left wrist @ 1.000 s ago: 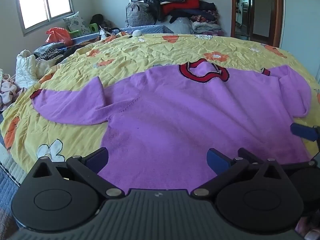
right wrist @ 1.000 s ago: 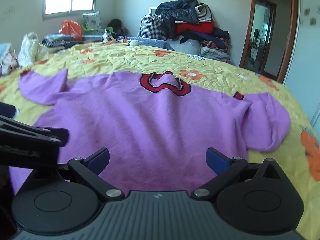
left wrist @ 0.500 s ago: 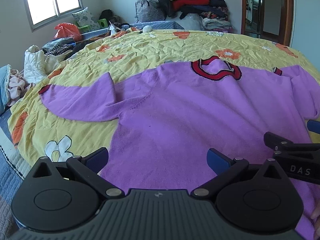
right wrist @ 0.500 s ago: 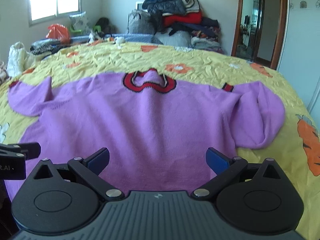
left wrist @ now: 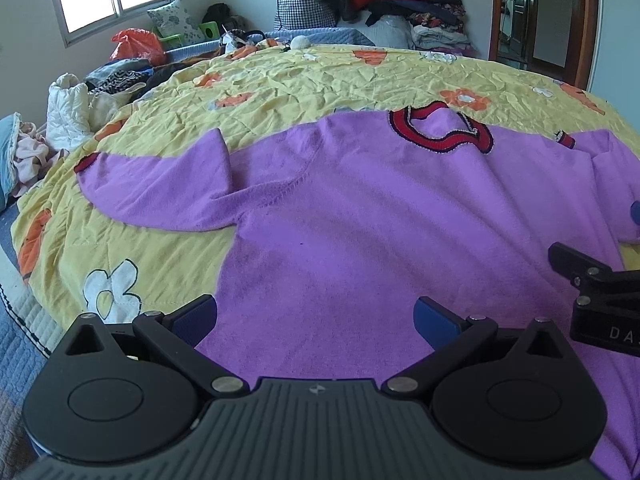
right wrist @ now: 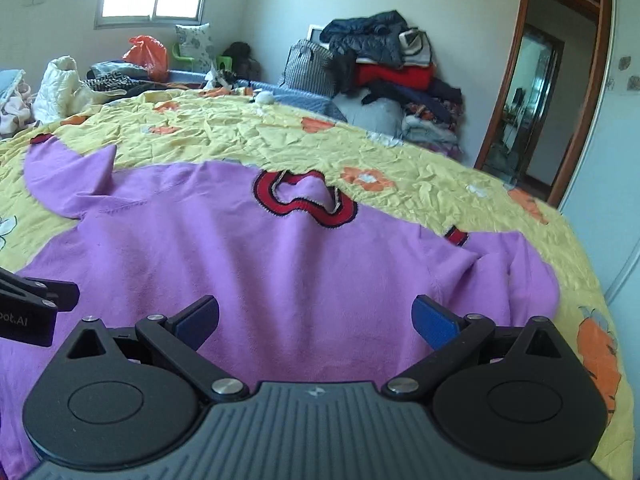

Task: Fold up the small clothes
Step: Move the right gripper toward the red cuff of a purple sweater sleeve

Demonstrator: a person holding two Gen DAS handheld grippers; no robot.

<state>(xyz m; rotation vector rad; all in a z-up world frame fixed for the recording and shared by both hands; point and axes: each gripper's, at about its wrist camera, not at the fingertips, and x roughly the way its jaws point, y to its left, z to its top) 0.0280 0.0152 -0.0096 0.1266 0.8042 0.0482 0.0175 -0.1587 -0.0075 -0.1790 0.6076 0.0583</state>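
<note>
Purple knit, a small sweater (left wrist: 380,216), lies spread flat on the yellow flowered bedspread (left wrist: 280,76), red collar (left wrist: 440,132) at the far side, hem nearest you. On the left, the left sleeve (left wrist: 160,184) stretches out with a kink near its cuff; your left gripper (left wrist: 316,318) hovers over the near hem, fingers wide apart and empty. Pinch the hem edge cleanly there. To the right, your right gripper (right wrist: 316,318) is equally spread; the right sleeve (right wrist: 524,276) is bunched, so smooth it first.
</note>
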